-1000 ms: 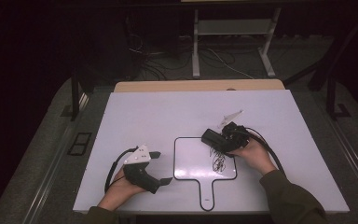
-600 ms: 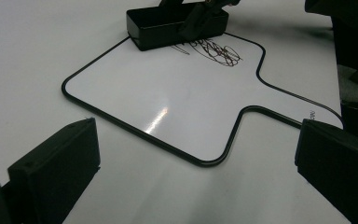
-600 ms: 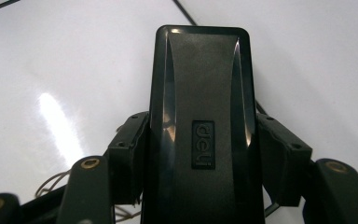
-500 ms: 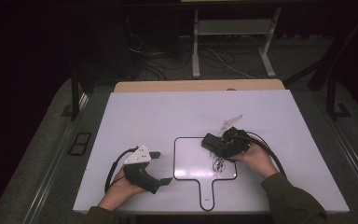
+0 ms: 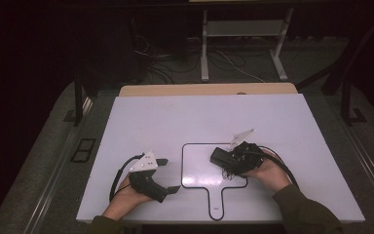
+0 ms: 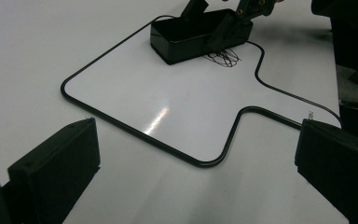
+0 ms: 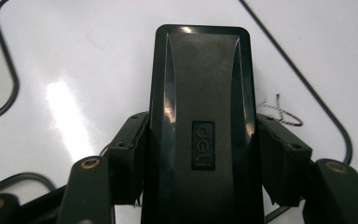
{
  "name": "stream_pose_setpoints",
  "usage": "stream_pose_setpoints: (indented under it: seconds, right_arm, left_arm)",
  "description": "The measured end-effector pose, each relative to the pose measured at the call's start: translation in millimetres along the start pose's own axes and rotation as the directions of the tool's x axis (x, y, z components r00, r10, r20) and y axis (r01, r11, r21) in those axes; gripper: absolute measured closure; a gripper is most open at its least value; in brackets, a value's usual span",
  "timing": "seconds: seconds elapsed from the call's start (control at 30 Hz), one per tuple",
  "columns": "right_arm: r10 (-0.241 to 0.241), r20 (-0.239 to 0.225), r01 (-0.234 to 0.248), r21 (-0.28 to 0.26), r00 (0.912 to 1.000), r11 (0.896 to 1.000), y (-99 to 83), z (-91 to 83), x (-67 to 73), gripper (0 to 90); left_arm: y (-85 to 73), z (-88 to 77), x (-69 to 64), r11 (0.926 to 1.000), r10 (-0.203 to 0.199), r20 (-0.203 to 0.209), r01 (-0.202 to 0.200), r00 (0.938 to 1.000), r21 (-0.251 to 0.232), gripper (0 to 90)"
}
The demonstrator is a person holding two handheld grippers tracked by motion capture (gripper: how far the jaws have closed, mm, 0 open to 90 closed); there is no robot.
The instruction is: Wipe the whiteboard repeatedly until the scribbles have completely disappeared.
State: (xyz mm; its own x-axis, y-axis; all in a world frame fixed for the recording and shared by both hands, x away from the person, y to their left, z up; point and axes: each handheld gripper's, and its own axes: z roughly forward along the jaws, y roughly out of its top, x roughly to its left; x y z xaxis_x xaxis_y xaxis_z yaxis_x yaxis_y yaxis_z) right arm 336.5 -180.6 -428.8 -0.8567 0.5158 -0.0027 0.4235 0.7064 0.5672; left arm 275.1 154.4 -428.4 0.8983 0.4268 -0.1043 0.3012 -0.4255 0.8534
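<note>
The black eraser (image 5: pixel 222 157), clamped in the right gripper (image 5: pixel 233 158), has slid toward the right edge of the small whiteboard (image 5: pixel 199 170), leaving only a scrap of scribble (image 6: pixel 223 57), so wiping looks nearly finished, while the left gripper (image 5: pixel 168 175) rests spread wide near the table's (image 5: pixel 175 117) front edge.

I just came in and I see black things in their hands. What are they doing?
A person is wiping a small whiteboard that lies on the white table. The right tool is clamped on a black eraser and presses it flat on the board. Some black scribble is left beside the eraser. The left tool rests open on the table next to the board, holding nothing.
</note>
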Motion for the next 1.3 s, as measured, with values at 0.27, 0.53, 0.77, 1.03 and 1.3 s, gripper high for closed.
stream_pose_setpoints:
  seconds: [0.27, 0.53, 0.77, 1.03, 1.3]
  right_arm:
    - [-0.029, -0.018, 0.029, 0.004, 0.9994, 1.000, -6.2, -4.8, 16.5, 39.1]
    - [-0.062, -0.041, 0.063, 0.010, 0.9972, 0.998, -12.9, -10.3, 33.9, 39.1]
    - [-0.086, -0.052, 0.086, 0.008, 0.9950, 0.996, -16.0, -12.4, 41.8, 39.1]
    - [-0.068, -0.055, 0.068, 0.003, 0.9962, 0.998, -10.5, -8.2, 32.7, 39.1]
    - [-0.048, -0.037, 0.048, 0.000, 0.9982, 0.999, -2.3, -1.9, 15.2, 39.1]
  left_arm:
    - [0.2, -0.4, -0.2, 1.0000, 0.001, 0.000, -0.001, 1.0000, 0.003, 0.0]
    - [0.2, -0.1, -0.4, 1.0000, 0.001, -0.002, -0.001, 1.0000, 0.000, 0.0]
    - [0.4, 0.1, -1.1, 1.0000, -0.002, -0.002, 0.002, 1.0000, 0.001, 0.0]
    - [0.5, 0.0, -1.1, 1.0000, 0.002, -0.001, -0.002, 1.0000, 0.003, 0.0]
    - [0.4, 0.3, -0.9, 1.0000, -0.002, 0.000, 0.002, 1.0000, 0.003, 0.0]
